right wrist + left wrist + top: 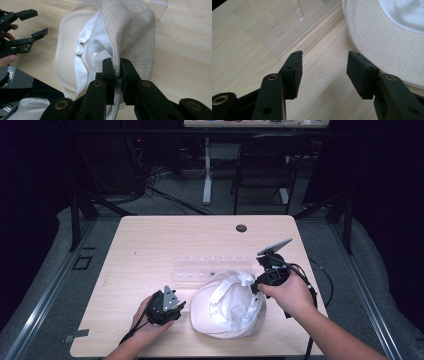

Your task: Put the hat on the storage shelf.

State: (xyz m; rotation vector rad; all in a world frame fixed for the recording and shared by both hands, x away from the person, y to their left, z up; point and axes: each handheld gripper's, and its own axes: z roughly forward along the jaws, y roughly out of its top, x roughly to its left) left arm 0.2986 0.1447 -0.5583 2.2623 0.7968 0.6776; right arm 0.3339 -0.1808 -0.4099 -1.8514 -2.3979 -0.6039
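Note:
A cream cap (227,304) lies upside down at the table's front middle, its white lining (86,51) showing. My right gripper (117,72) is shut on the cap's rim at its right side, the cloth pinched between the pads and lifted a little. The same gripper (259,281) sits at the cap's right edge in the high view. My left gripper (324,67) stands open over bare table just left of the cap's brim (382,42), nothing between its fingers. It is at the front left (167,307) in the high view.
A clear plastic rack (210,267) with several pegs lies flat just behind the cap, and its corner (274,27) is ahead of the left gripper. The light wooden table (150,240) has a dark round hole (241,228) near its far edge. A chair (265,165) stands beyond.

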